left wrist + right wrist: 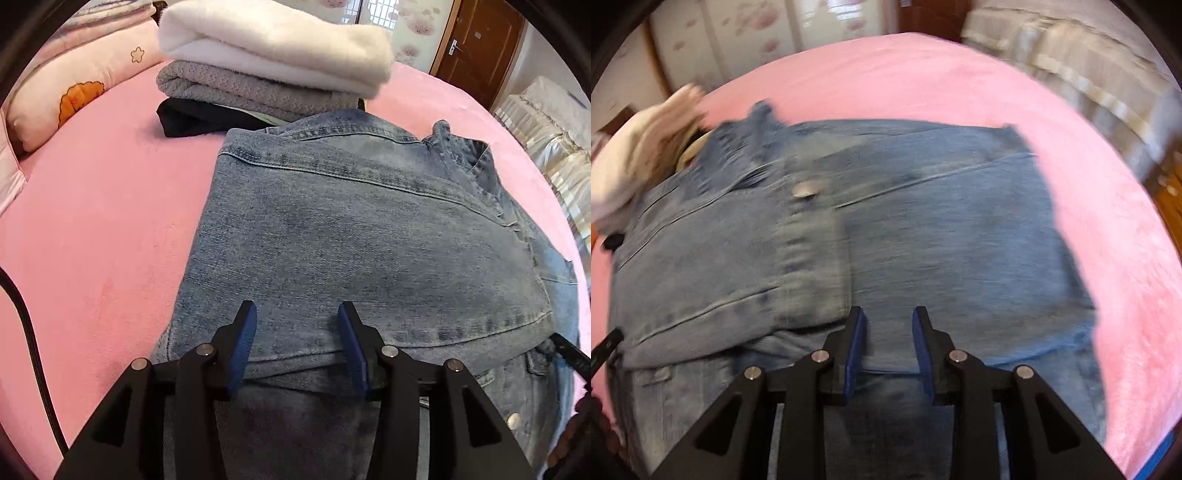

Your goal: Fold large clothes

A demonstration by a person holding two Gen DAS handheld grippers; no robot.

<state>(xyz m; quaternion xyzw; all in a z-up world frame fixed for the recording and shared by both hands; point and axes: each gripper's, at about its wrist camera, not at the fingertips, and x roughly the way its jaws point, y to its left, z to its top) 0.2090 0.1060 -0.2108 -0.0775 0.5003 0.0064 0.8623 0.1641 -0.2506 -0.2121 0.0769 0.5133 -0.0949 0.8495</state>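
A light blue denim jacket lies partly folded on the pink bed sheet. In the left wrist view my left gripper is open, its blue pads apart just above the jacket's near edge. In the right wrist view, which is motion-blurred, the jacket fills the middle with a metal button showing. My right gripper is open over the near hem, holding nothing. A folded flap covers the jacket's left half.
A stack of folded clothes, white on grey on black, sits beyond the jacket. A pink pillow lies at the far left. A brown door and a draped white cloth stand at the right.
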